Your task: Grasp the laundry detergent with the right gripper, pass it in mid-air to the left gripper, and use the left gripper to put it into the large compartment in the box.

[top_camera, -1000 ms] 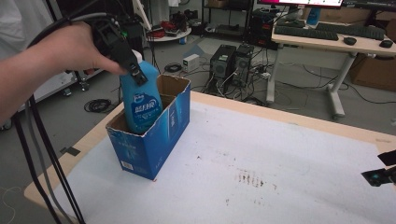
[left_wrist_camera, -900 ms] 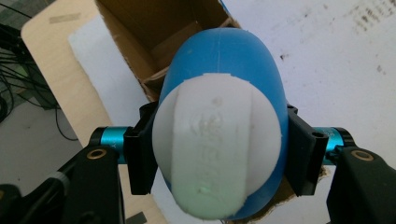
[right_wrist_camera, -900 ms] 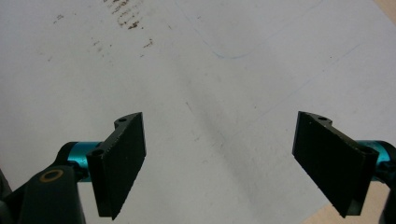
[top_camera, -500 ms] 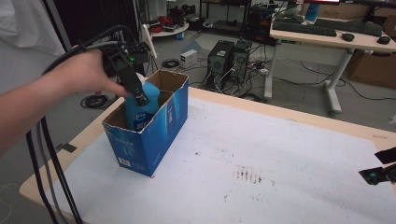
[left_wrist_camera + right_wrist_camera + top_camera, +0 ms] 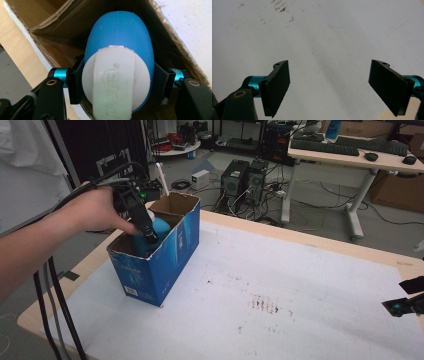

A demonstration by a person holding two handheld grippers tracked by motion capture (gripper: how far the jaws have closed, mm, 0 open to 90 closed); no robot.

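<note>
Lowering blue bottle [image 5: 117,37] into the cardboard box [image 5: 165,255] near the counter's left edge, my left claw [image 5: 117,82] clamped on it. Right claw [image 5: 329,85] wide, idle. Next: seat bottle, release.

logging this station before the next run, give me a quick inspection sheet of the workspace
surface: white table top with wooden edges, dark smudges near the middle.
job's things: blue bottle with a white cap, upright and mostly inside the open blue cardboard box at the table's left end.
clutter: nothing seen on the table besides the box.
grippers: left gripper clamped on the bottle just below the cap; right gripper open over bare table, holding nothing.
cables: black cables trail from the left gripper past the table edge.
surroundings: desk with keyboards, computer towers and loose wires on the floor.
</note>
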